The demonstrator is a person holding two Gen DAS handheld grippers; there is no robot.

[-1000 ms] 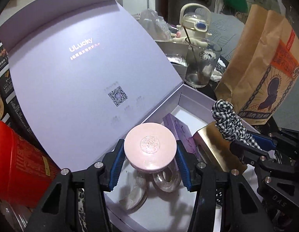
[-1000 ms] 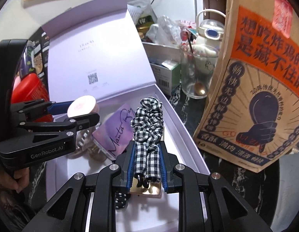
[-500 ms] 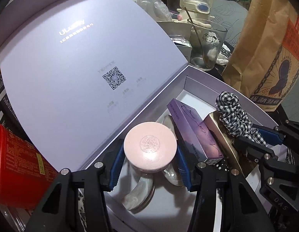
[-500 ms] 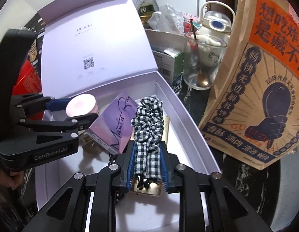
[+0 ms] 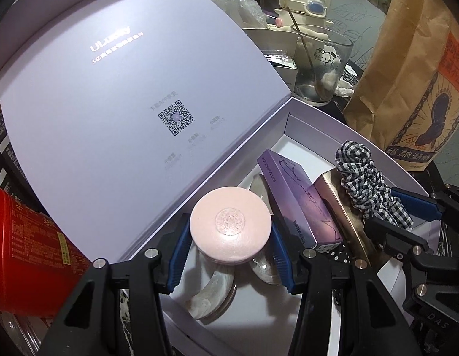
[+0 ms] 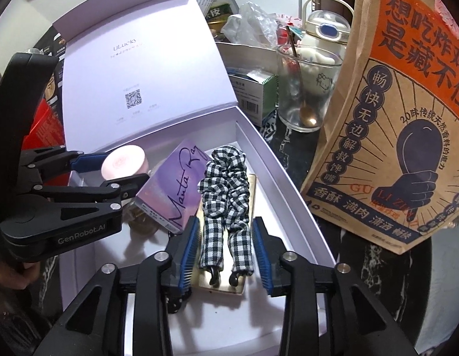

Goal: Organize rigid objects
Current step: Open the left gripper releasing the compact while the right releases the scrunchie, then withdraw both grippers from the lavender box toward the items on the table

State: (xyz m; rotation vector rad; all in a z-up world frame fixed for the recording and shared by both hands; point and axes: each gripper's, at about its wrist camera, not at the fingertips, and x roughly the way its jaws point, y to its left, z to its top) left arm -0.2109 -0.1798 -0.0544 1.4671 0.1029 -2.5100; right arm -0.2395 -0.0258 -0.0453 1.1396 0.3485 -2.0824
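An open lilac box (image 6: 284,187) holds a purple carton (image 6: 176,190), a gold case (image 6: 226,284) and pearly hair claws (image 5: 211,293). My left gripper (image 5: 229,237) is shut on a round pink jar (image 5: 230,227), held just above the box's left corner. The right wrist view shows that jar (image 6: 124,161) between the left gripper (image 6: 125,167) pads. A black-and-white checked hair clip (image 6: 225,178) lies on the gold case. My right gripper (image 6: 226,221) straddles its lower end; the jaws are opening and gaps show at both pads.
A tall brown paper bag (image 6: 392,118) stands close along the box's right side. Behind the box are a glass with a spoon (image 6: 303,89), a green-white carton (image 6: 253,95) and a cream bottle (image 5: 303,3). A red tin (image 5: 24,252) sits left. The raised lid (image 5: 125,103) walls the far left.
The right jaws have spread off the checked clip, which now rests loose on the gold case. The left gripper with the pink jar has tilted a little toward the box.
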